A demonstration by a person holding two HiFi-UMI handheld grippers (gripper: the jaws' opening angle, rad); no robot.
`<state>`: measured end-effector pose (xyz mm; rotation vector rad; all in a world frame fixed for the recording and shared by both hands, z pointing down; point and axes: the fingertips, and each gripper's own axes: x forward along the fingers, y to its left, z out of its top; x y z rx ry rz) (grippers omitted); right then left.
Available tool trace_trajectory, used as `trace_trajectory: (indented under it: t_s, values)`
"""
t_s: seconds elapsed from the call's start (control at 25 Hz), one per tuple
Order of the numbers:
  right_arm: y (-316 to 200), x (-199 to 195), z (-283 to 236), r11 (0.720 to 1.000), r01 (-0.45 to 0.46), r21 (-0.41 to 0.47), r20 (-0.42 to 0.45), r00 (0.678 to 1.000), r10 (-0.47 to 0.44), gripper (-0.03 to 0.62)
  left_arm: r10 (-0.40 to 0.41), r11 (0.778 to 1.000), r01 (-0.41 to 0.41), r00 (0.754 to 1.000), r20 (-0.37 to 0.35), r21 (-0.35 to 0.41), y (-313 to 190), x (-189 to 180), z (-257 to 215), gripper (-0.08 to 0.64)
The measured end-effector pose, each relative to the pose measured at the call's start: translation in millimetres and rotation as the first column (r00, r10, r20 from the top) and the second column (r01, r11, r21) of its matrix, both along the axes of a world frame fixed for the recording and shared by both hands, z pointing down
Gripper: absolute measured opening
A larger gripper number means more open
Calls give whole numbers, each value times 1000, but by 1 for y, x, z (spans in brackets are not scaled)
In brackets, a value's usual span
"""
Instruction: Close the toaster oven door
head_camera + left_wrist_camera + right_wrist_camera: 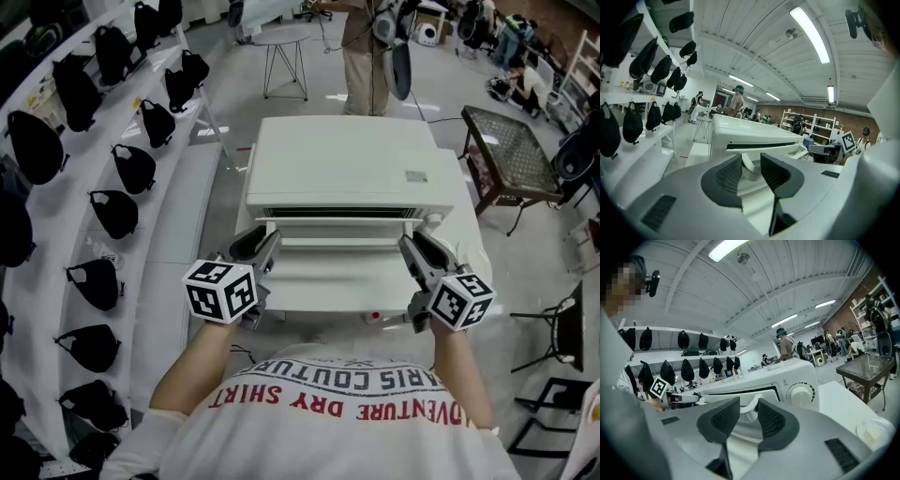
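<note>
The white toaster oven (347, 159) sits in the middle of the white counter (843, 404), straight in front of the person. Its door (328, 277) hangs partly open, tilted down toward the person, so a dark slot shows under the top edge. The left gripper (262, 242) is at the left end of the door handle (337, 232) and the right gripper (419, 246) at the right end, each with its marker cube (222, 291) close to the person's shirt. In the left gripper view the jaws are spread a little, and the curved white end of the handle (750, 169) stands in the gap (whether the pads touch it cannot be told). The right gripper view shows the same arrangement: jaws slightly apart with the other handle end (748, 414) between them, and the round white knob (801, 393) on the oven's front just to the right. Black bags (114, 214) hang along white shelves on the left, and another person (366, 47) stands beyond the oven.
</note>
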<state>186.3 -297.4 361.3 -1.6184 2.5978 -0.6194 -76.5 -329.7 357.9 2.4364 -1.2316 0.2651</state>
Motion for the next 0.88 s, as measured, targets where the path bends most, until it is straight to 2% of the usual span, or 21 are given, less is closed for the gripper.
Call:
trace_trajectory:
  t_s: [0.88]
  values:
    - [-24,2,-6,999,27,-30,4,1000,-27,127,7,1000,-7,1000,2,-24,-23,4,-5,135]
